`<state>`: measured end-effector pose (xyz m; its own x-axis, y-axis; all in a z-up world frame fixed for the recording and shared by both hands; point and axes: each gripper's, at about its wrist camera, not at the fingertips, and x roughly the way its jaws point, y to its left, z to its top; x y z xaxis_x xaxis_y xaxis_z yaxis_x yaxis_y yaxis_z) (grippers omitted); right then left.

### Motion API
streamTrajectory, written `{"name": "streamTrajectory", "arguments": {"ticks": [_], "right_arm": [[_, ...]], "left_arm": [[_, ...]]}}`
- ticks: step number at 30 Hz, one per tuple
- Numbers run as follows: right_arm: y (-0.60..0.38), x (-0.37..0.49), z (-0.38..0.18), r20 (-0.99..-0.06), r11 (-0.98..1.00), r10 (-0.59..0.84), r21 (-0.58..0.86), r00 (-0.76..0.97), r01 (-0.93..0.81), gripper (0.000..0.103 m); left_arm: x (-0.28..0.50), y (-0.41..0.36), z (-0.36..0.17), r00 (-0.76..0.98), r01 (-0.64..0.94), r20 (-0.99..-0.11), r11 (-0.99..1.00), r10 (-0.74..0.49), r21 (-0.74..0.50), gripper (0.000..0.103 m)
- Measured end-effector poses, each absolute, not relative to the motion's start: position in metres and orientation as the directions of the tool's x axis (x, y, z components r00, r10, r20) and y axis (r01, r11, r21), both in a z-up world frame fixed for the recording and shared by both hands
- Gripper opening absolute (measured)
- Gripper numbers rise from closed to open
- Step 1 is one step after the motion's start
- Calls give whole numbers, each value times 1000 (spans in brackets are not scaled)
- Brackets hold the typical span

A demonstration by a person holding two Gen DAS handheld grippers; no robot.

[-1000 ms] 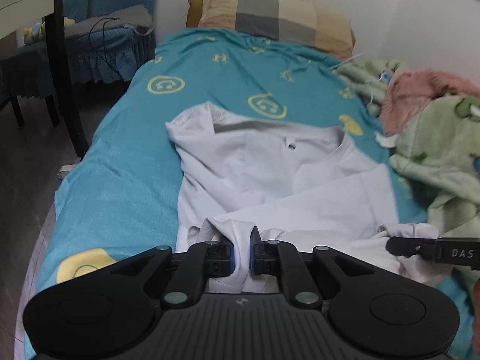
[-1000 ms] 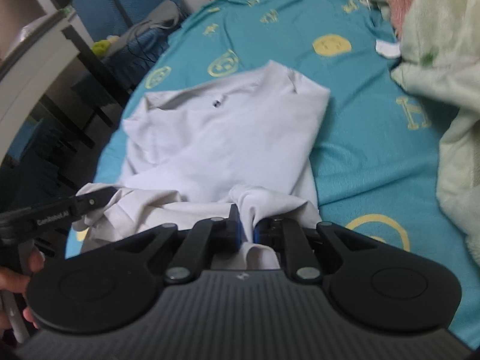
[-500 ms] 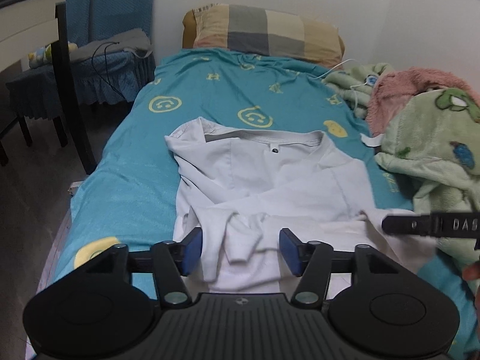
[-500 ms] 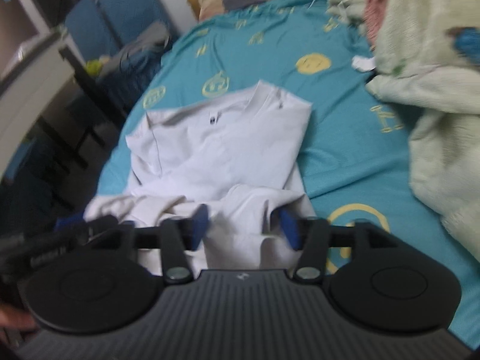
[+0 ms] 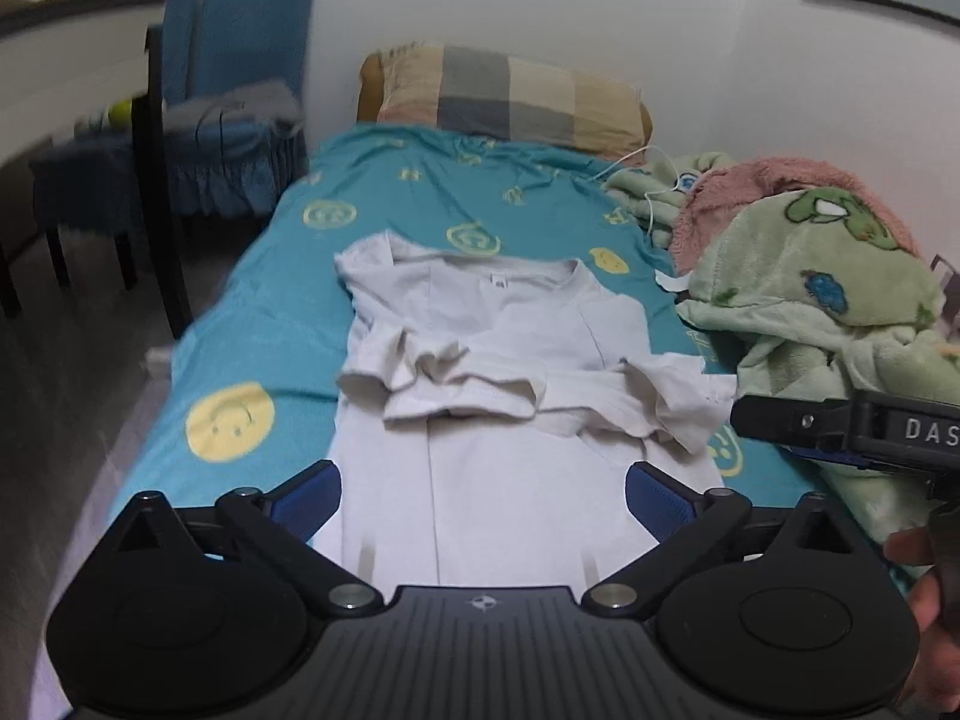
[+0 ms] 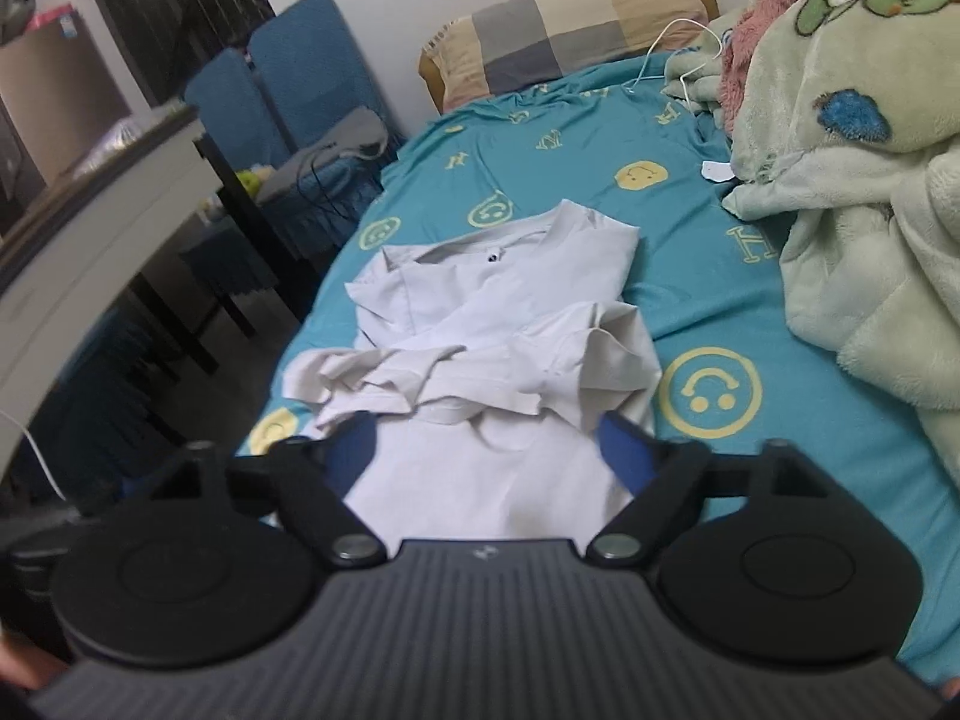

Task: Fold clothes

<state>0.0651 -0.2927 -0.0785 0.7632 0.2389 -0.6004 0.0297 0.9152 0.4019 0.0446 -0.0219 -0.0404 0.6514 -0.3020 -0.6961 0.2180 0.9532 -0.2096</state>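
Note:
A white T-shirt (image 5: 492, 396) lies on the teal bed, collar toward the pillow, both sleeves folded inward across its middle. It also shows in the right wrist view (image 6: 492, 360). My left gripper (image 5: 483, 495) is open and empty, held above the shirt's lower hem. My right gripper (image 6: 489, 450) is open and empty, also above the lower part of the shirt. The right gripper's body shows at the right edge of the left wrist view (image 5: 840, 429).
The teal sheet with yellow smileys (image 5: 252, 324) covers the bed. A checked pillow (image 5: 504, 99) lies at the head. A green and pink blanket heap (image 5: 804, 276) fills the right side. A blue chair (image 6: 300, 96) and a dark table leg (image 5: 162, 192) stand left of the bed.
Both grippers let go of the shirt's sleeves, opened wide and drew back toward the foot of the bed. The sleeves now lie folded across the shirt.

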Motion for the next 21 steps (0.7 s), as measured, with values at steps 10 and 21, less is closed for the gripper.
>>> {"name": "streamTrajectory", "arguments": {"ticks": [10, 21], "right_arm": [[-335, 65, -142, -557, 493, 529, 816, 641, 302, 85], [-314, 66, -186, -607, 401, 602, 792, 519, 461, 86]], "left_arm": [[73, 14, -90, 372, -32, -741, 790, -559, -612, 102], [70, 19, -142, 313, -290, -776, 723, -548, -628, 102]]}}
